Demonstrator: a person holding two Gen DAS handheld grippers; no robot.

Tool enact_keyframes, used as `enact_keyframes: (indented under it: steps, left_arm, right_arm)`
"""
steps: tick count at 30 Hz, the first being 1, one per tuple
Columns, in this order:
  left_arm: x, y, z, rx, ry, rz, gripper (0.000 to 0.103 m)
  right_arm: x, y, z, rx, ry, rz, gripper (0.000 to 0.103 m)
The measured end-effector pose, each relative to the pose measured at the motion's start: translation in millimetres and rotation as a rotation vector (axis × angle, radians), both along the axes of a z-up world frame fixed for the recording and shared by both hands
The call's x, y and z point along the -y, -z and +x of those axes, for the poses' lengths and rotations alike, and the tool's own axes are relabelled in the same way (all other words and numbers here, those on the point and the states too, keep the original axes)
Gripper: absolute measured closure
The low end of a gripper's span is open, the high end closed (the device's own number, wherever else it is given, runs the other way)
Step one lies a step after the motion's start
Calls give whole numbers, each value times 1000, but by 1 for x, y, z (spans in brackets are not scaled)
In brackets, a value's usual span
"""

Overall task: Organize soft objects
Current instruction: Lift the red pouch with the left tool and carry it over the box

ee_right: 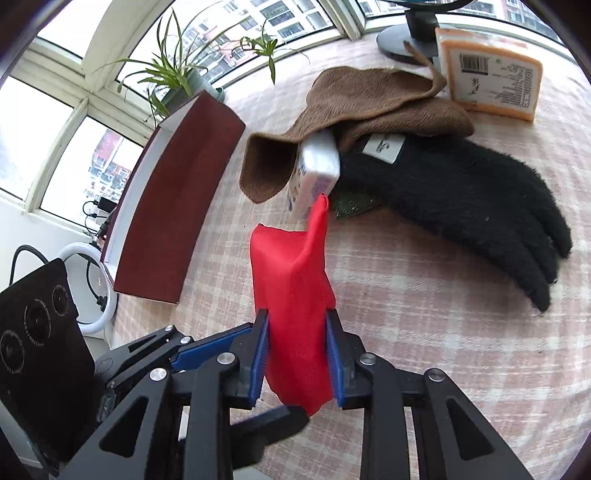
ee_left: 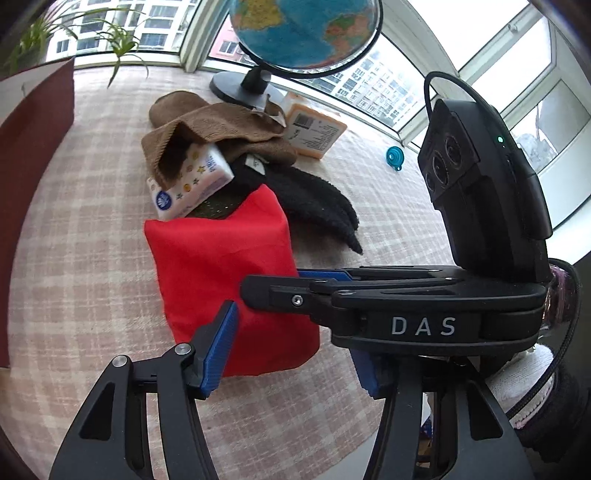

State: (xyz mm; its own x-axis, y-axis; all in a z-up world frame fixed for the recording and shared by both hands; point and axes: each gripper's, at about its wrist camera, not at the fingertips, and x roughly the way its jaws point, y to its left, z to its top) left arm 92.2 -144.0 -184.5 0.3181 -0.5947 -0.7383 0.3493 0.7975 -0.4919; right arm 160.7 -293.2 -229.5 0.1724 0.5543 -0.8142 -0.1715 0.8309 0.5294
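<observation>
Pinching the near end of the red cloth point(ee_right: 291, 295) between both blue pads, the right gripper point(ee_right: 297, 360) has it clamped. The left gripper point(ee_left: 295, 347) straddles that cloth, jaws apart, gripping nothing. Beyond the cloth: tissue pack point(ee_left: 190, 182), brown towel point(ee_left: 221, 129), black glove point(ee_right: 461, 206).

A bright red cloth point(ee_left: 229, 280) lies on a tablecloth point(ee_left: 81, 266) checked in pale pink and cream. Behind it sit a tan-brown towel point(ee_left: 221, 125), a fuzzy black glove point(ee_right: 461, 206) with a white label, and a white tissue pack point(ee_left: 192, 181) dotted with small coloured stars and a blue emblem. An orange-and-white box point(ee_right: 487, 74) carries a black barcode. The globe point(ee_left: 303, 29) shows blue seas with yellow, green and orange lands. A dark maroon box point(ee_right: 173, 206) has white edges. Both black grippers bear blue pads point(ee_right: 260, 354).
</observation>
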Motion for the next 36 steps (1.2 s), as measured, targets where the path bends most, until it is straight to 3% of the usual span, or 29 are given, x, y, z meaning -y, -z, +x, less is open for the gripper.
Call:
enact_keyframes:
  steps: [7, 9, 14, 18, 24, 36]
  left_arm:
    - [-35, 9, -3, -21, -23, 13, 47]
    - [-47, 12, -2, -41, -29, -22, 47]
    - [-69, 3, -3, -28, -25, -69, 31]
    - [-85, -1, -1, -44, -24, -132, 27]
    - [-111, -22, -1, -22, -39, -185, 27]
    - [-201, -87, -10, 127, -165, -122, 27]
  right_arm:
    - [-7, -14, 2, 18, 16, 10, 78]
    - [-9, -17, 0, 14, 11, 31, 78]
    - [-14, -28, -1, 11, -17, 80, 78]
    - [-21, -38, -3, 0, -31, 132, 78]
    - [-41, -52, -1, -1, -53, 203, 78]
    - [-135, -107, 11, 100, -164, 280, 78]
